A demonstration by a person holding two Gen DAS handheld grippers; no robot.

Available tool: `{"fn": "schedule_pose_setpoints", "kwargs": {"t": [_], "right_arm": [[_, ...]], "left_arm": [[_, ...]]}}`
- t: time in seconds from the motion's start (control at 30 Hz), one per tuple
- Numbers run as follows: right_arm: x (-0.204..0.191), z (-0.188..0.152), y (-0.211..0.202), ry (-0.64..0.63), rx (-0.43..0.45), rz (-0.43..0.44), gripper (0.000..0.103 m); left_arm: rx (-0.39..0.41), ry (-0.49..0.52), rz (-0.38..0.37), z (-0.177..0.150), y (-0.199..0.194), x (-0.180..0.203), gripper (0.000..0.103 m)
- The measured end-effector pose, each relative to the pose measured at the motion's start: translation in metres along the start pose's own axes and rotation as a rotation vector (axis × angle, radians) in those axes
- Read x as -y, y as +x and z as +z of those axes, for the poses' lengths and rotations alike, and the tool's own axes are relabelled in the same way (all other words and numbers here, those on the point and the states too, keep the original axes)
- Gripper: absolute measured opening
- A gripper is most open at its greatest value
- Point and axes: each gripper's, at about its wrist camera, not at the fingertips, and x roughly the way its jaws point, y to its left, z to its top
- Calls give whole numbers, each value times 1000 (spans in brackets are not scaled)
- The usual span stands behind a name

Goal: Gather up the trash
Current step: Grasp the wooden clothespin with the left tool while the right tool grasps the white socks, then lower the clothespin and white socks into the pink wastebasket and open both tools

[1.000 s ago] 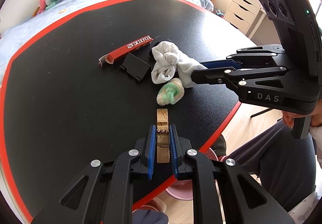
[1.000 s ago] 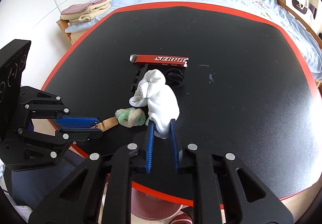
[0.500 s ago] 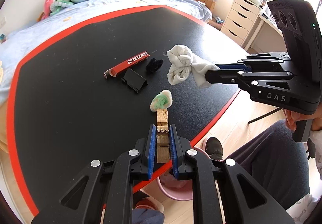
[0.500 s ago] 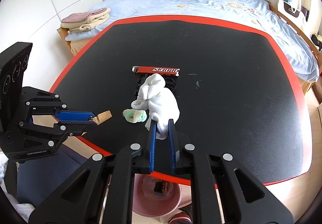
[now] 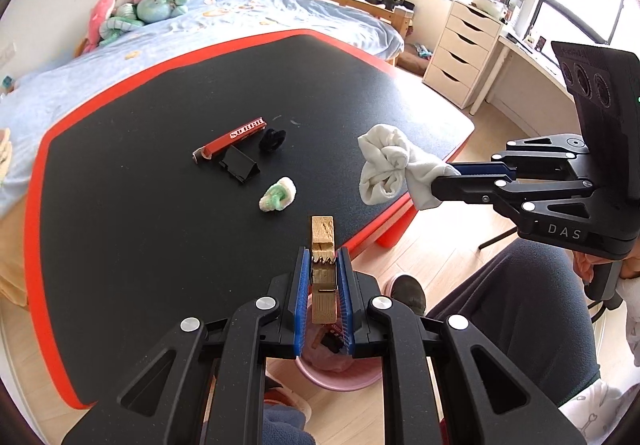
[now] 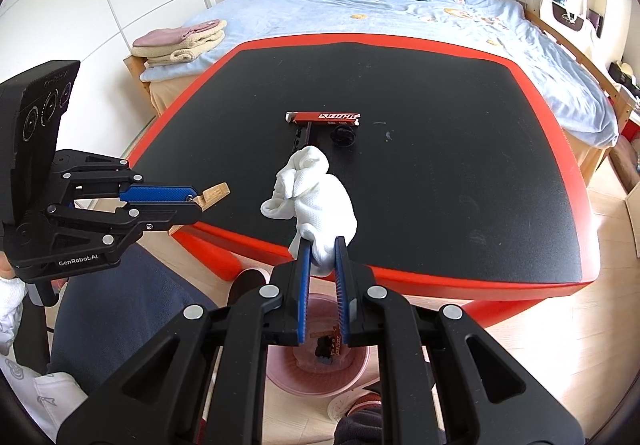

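Note:
My left gripper is shut on a wooden clothespin and holds it in the air over the table's near edge; it also shows in the right wrist view. My right gripper is shut on a white crumpled sock, lifted off the table near its edge; it also shows in the left wrist view. A pink bin with some trash in it stands on the floor below both grippers. On the black table lie a red wrapper, a black folded piece, a black ring and a green-white wad.
The table has a red rim. A bed with plush toys stands behind it. A white drawer unit stands at the right in the left wrist view. The person's legs and a foot are beside the bin.
Both grippers have pulled back from the table and risen, carrying the clothespin and the sock. The sock has left the table surface. The pink bin has come into view below.

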Motion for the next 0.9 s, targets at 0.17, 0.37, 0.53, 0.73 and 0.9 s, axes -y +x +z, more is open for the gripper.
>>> {"fn": "schedule_pose_setpoints", "kwargs": {"t": [0.17, 0.37, 0.53, 0.73, 0.9], "right_arm": [[-7, -22, -14, 2, -17, -3, 11], [-14, -48, -22, 10, -46, 7, 11], [-18, -63, -23, 18, -64, 17, 11], [-22, -70, -25, 23, -69, 27, 11], [-21, -69, -25, 26, -69, 38, 16]], "left_arm": [[9, 4, -10, -7, -7, 12, 14], [0, 7, -21, -21, -12, 23, 14], [-18, 9, -31, -35, -12, 35, 14], [-30, 19, -39, -39, -14, 42, 14], [-29, 20, -38, -39, -15, 45, 16]]}}
